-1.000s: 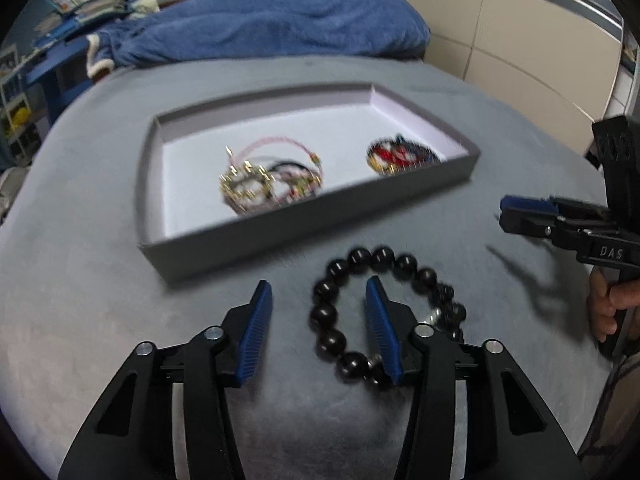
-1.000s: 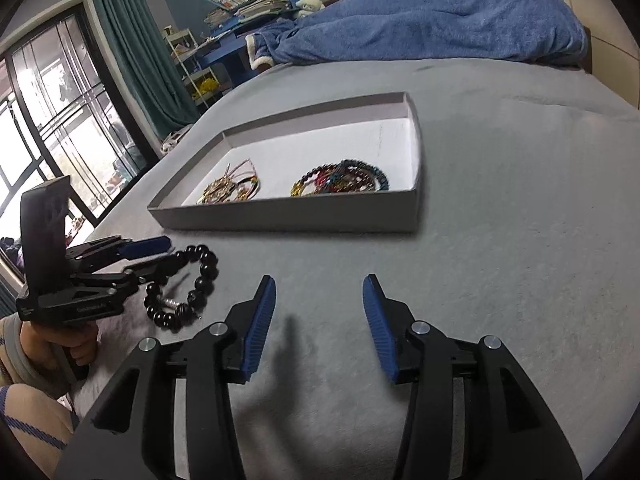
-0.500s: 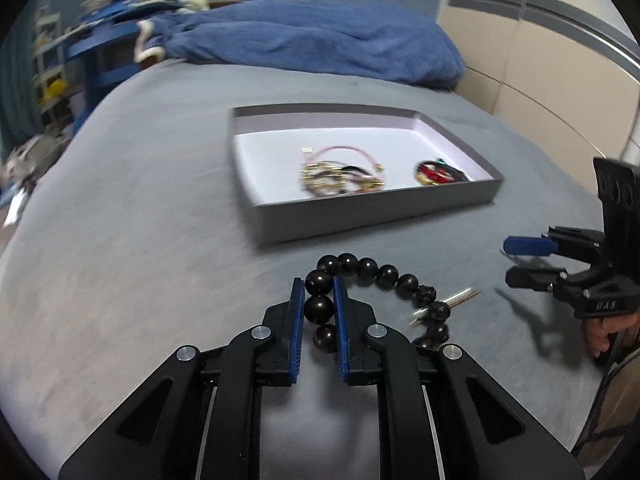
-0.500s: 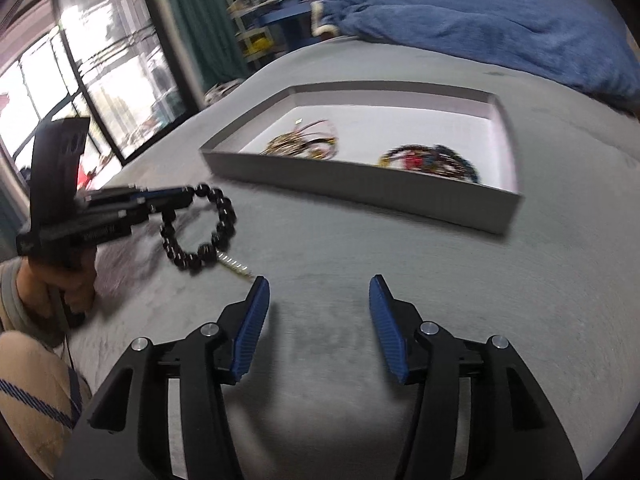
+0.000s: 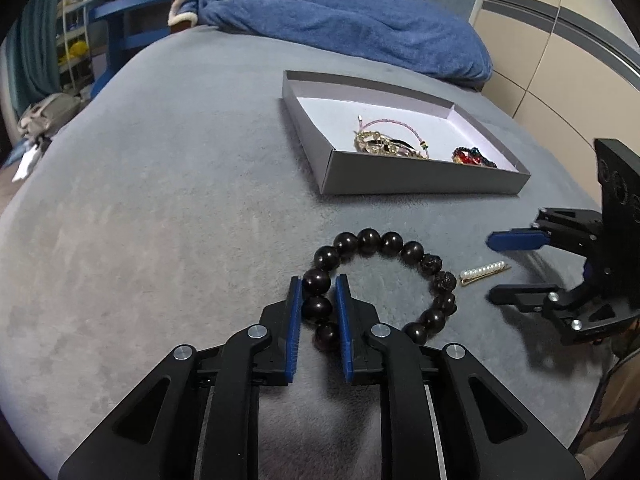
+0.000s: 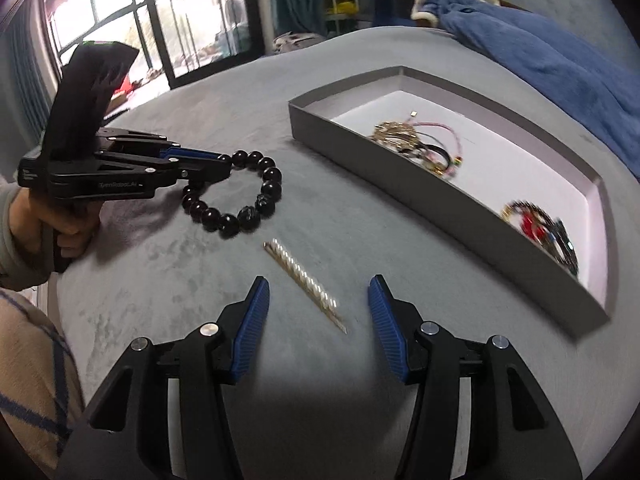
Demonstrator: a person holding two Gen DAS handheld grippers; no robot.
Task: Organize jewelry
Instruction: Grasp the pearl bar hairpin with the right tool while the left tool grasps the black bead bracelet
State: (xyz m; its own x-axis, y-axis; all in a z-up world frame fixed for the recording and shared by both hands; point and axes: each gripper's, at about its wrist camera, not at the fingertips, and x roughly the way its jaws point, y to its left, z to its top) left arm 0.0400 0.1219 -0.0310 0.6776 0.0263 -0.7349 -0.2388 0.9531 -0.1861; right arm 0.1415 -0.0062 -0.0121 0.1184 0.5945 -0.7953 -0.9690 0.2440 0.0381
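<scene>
In the left wrist view, the left claw (image 5: 319,304) sits at the lower centre of the frame, its blue pads narrowed onto the black bead bracelet (image 5: 384,280), gripping two or three beads on the bracelet's left side. The rest of the bracelet loops out to the right across the grey bed (image 5: 160,200). Just right of the loop lies a pearl hair clip (image 5: 485,272), apart from the beads. At the right edge the right claw (image 5: 496,268) shows from the side, its jaws wide apart, one above and one below the clip's end. In the upper centre a grey jewelry box (image 5: 424,182) holds a tangle of gold and pink bracelets (image 5: 384,142) and, toward its right corner, a red beaded bracelet (image 5: 474,157). A blue blanket (image 5: 340,20) lies beyond the box.

In the right wrist view, the right claw (image 6: 319,308) fills the bottom of the frame, spread wide, with the pearl hair clip (image 6: 306,282) lying diagonally between its pads without touching either. At the left the left claw (image 6: 216,166) is clamped on the black bead bracelet (image 6: 244,196), which rests on the bed (image 6: 400,260). The jewelry box (image 6: 400,168) runs along the right, holding the gold and pink bracelets (image 6: 420,142) and the red beaded bracelet (image 6: 540,228). A window (image 6: 120,12) fills the upper left.
</scene>
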